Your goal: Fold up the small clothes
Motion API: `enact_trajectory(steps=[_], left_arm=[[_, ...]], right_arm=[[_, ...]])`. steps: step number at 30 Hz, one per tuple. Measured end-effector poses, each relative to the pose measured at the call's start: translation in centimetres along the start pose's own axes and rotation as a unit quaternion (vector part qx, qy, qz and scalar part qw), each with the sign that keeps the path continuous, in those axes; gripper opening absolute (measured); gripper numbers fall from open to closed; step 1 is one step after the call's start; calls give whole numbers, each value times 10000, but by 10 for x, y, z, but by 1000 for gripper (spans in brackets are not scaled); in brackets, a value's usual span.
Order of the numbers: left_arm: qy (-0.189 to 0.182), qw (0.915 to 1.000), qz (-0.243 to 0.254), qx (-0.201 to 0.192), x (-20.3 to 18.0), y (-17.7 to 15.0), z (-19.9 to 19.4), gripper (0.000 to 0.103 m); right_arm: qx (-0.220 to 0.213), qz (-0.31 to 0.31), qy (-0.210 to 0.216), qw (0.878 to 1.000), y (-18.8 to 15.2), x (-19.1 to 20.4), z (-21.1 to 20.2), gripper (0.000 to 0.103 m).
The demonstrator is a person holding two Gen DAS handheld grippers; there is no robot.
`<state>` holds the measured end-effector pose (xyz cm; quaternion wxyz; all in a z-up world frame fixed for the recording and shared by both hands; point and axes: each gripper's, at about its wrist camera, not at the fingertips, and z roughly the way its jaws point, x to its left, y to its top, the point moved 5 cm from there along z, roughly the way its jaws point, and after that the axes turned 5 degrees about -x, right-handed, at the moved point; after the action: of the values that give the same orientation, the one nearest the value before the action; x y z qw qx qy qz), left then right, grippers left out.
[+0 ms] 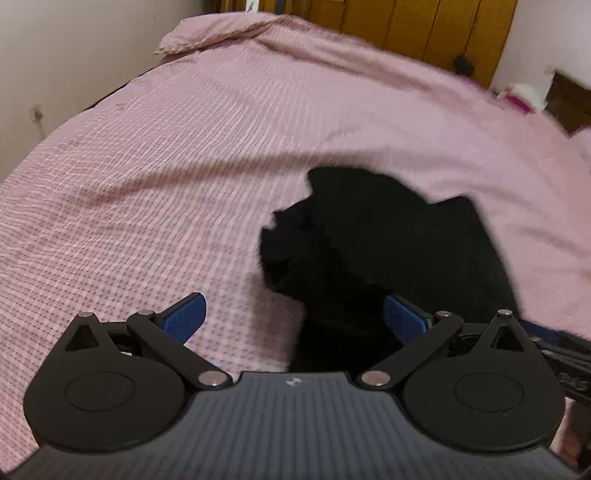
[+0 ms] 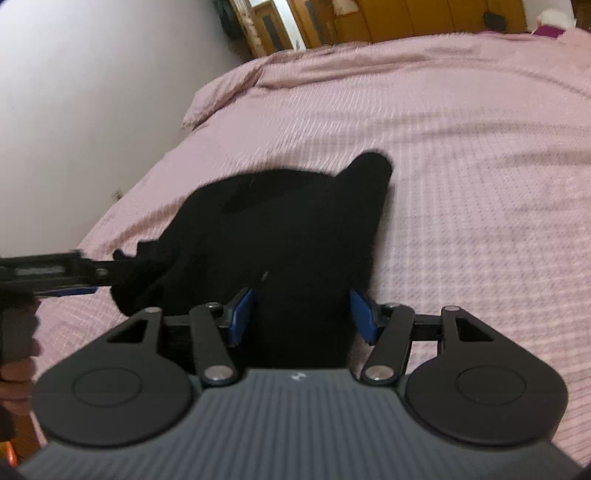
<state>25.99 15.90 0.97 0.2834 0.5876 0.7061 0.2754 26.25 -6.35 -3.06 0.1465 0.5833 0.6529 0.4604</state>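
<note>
Garment: black cloth [image 2: 280,229] bunched on the pink bed [image 2: 480,184].
Left gripper [image 1: 293,314]: jaws wide, cloth between, pads clear.
Right gripper [image 2: 301,314]: half-spread, cloth between the pads; grip unclear.

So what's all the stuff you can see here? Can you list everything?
black garment: one, black, crumpled on the bed, running between the blue pads of both claws
bedspread: one, pink checked, covering the whole bed
pillow: one, under the pink cover, at the far end by the wall
headboard: one, brown wood, behind the bed
wall: white, along the bed's side
pink and white things: too blurred to name, beside the far corner of the bed
left claw: one, black with blue pads, standing wide
right claw: one, black with blue pads, cloth between them
</note>
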Motion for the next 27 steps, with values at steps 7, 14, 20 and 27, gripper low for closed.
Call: enact_trajectory(steps=[7, 14, 20, 27], left_arm=[[417, 9981, 110, 431, 28, -35, 32, 103], [286, 9987, 101, 402, 33, -36, 24, 103], [-64, 9994, -317, 127, 35, -22, -11, 103], [-356, 9988, -195, -276, 9, 4, -20, 103]], right_arm=[[-51, -468, -68, 9989, -14, 17, 7, 63], [86, -305, 40, 9995, -20, 6, 6, 68], [67, 42, 320, 9995, -16, -4, -9, 68], [-168, 59, 348, 9992, -3, -9, -24, 68]])
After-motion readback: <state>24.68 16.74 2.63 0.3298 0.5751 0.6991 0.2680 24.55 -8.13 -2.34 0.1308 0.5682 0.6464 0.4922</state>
